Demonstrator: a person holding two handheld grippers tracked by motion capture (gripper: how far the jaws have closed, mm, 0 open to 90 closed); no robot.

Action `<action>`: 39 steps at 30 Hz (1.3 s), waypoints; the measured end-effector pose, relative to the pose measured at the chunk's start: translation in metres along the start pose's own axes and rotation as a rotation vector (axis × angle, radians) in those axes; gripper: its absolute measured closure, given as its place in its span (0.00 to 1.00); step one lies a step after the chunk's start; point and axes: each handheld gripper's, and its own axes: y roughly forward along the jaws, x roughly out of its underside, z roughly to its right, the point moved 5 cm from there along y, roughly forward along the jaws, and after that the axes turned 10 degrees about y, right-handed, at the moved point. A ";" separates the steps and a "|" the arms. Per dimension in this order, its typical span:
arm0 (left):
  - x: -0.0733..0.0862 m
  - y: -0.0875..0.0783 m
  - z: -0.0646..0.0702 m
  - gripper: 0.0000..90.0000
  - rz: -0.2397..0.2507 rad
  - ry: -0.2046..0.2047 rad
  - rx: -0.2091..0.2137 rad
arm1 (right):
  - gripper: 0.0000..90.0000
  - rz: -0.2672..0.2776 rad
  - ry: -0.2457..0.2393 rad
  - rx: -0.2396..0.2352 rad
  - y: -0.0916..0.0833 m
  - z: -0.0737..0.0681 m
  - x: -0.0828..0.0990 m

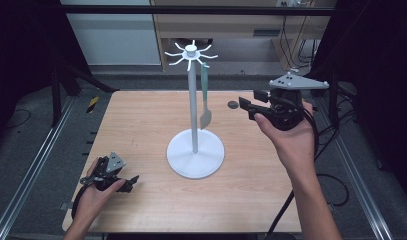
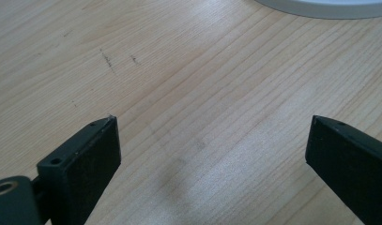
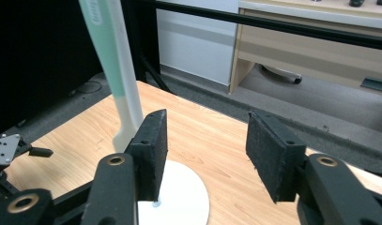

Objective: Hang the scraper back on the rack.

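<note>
The green-handled spatula (image 1: 205,97) hangs from a hook at the top of the white rack (image 1: 193,100), blade down, just beside the pole on the far-right side, well above the round base (image 1: 195,153). The right gripper (image 1: 247,106) is held up in the air to the right of it, jaws apart w/ nothing between them; in the right gripper view the spatula (image 3: 114,70) sits left of the left jaw, not in the gap yet. The step in hand looks like reaching for the spatula handle, so swing the right gripper left until the handle sits centred between the pads, approx. mid-handle, then close. Keep jaws level & square to the handle, since it hangs free and may swing if nudged by one pad first. Avoid bumping the pole, as the rack could rock. The left gripper (image 1: 127,182) rests low at the near-left of the table (image 1: 141,115), jaws wide apart over bare wood, well clear of the base; it could steady the base if req'd.
</note>
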 end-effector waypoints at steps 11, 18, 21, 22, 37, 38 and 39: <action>-0.001 -0.003 -0.001 0.03 0.012 0.005 -0.006 | 0.30 0.024 0.024 0.094 -0.004 0.024 0.016; -0.001 -0.003 -0.002 0.03 0.021 -0.004 -0.015 | 0.15 0.049 0.039 0.144 0.001 0.039 0.034; -0.001 -0.003 -0.002 0.03 0.024 -0.006 -0.012 | 0.12 0.042 0.052 0.158 0.004 0.043 0.043; -0.001 -0.004 -0.002 0.03 0.023 -0.006 -0.012 | 0.10 0.043 0.063 0.166 0.008 0.047 0.051; -0.001 -0.006 -0.002 0.03 0.034 -0.013 -0.009 | 0.07 -0.011 0.095 0.191 0.025 0.064 0.103; -0.001 -0.006 -0.002 0.03 0.035 -0.013 -0.010 | 0.07 -0.011 0.095 0.191 0.025 0.064 0.103; -0.001 -0.006 -0.002 0.03 0.035 -0.014 -0.012 | 0.07 -0.018 0.096 0.198 0.027 0.065 0.111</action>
